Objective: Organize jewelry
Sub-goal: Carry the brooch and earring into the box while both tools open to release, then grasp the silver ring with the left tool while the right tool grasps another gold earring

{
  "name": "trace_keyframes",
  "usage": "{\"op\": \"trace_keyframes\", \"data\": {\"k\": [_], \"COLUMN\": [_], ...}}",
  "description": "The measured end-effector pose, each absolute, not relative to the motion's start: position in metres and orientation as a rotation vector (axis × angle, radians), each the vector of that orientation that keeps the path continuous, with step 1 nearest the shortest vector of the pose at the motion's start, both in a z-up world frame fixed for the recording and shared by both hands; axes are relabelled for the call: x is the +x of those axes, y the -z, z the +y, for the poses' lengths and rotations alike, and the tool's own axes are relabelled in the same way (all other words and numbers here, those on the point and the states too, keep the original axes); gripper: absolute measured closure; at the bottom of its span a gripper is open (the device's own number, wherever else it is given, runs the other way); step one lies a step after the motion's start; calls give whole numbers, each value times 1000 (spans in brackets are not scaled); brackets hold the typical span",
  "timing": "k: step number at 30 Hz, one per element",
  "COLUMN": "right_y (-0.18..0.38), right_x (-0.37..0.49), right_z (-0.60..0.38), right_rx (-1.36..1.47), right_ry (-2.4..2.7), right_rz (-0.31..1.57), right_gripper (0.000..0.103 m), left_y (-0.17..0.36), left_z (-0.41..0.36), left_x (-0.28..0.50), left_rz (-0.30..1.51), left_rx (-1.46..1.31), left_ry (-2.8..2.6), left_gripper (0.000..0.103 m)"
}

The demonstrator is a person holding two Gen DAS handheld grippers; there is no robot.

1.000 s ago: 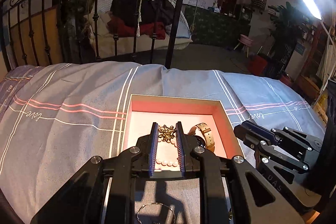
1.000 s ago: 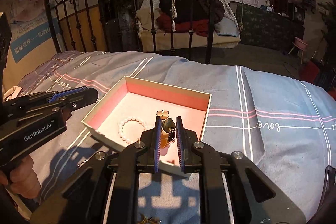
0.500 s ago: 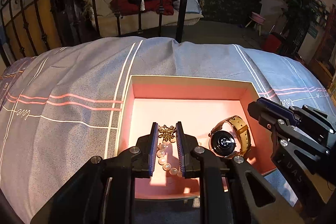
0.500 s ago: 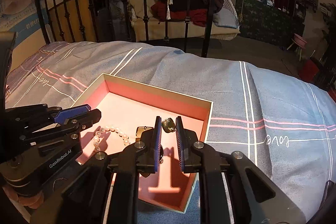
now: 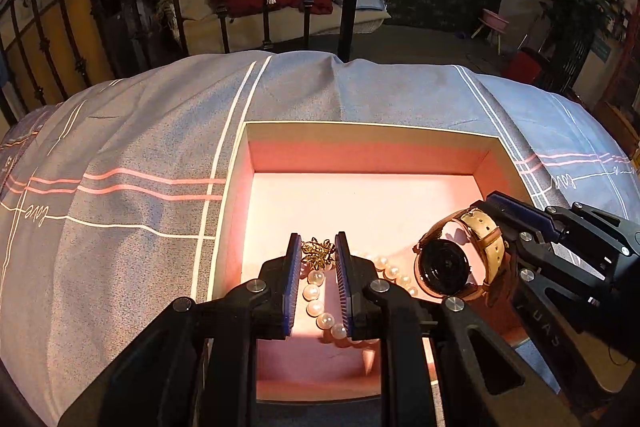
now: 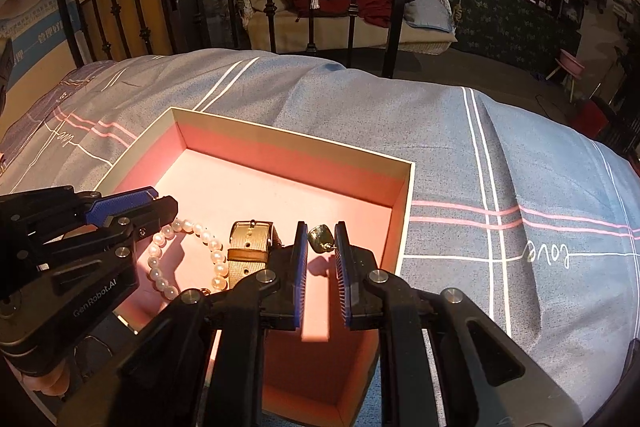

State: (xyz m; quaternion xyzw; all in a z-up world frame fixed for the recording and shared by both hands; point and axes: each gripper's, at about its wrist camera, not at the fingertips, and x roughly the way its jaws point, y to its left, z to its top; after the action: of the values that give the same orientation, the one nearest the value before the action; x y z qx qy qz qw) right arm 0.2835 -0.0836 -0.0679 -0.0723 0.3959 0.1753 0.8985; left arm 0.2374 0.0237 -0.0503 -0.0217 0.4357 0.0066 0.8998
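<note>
Both grippers have dropped toward the pink-lined box since a second ago, so its floor now fills my views where before I saw mostly the striped bedspread; going left to right from the left wrist camera, my left gripper has its jaws narrowed on a small gold filigree piece, pinched right at the tips, I think so it hangs clear and can be lowered without snagging; just under it the pearl bracelet already lies on the box floor, looping behind the fingers; beside that the watch with its tan strap rests on edge near the right wall; farthest right my right gripper is closed down to a narrow gap on a small dark greenish stone piece, held over the box's right side, away from the pearls; I judge both pieces are ready to be set down and released, and tangling with the pearls is the risk on the left.
</note>
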Motion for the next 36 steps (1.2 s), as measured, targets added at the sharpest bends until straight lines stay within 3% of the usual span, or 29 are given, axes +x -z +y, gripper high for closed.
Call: {"op": "trace_keyframes", "data": {"k": [7, 10, 12, 14, 15, 16, 17, 18, 20, 21, 31, 36], "right_y": [69, 68, 67, 64, 62, 59, 54, 48, 35, 30, 62, 77], "right_x": [282, 281, 279, 276, 274, 270, 266, 259, 241, 230, 121, 101], "right_z": [-82, -83, -82, -82, -83, -84, -86, -89, -98, -105, -148, -154], "right_rx": [-153, -154, -161, -172, -176, -180, -183, -180, -165, -145, -51, -76], "right_ry": [-367, -368, -366, -365, -361, -350, -339, -327, -303, -303, -324, -329], "right_rz": [824, 823, 823, 815, 811, 804, 789, 765, 710, 691, 731, 767], "right_gripper": [89, 89, 89, 88, 88, 85, 74, 55, 37, 36, 36, 37], "left_y": [51, 49, 46, 40, 36, 31, 26, 21, 13, 10, 47, 60], "left_z": [23, 23, 24, 25, 26, 28, 31, 33, 40, 45, 50, 22], "left_x": [238, 236, 233, 228, 224, 219, 213, 206, 186, 173, 62, 51], "left_rz": [910, 905, 906, 897, 885, 874, 866, 856, 829, 814, 858, 886], "left_rx": [-35, -31, -33, -40, -42, -46, -53, -60, -66, -69, -222, -156], "left_ry": [-17, -15, 4, 22, 22, 25, 37, 48, 53, 58, 75, 80], "left_gripper": [86, 81, 73, 55, 54, 53, 53, 52, 45, 44, 46, 62]}}
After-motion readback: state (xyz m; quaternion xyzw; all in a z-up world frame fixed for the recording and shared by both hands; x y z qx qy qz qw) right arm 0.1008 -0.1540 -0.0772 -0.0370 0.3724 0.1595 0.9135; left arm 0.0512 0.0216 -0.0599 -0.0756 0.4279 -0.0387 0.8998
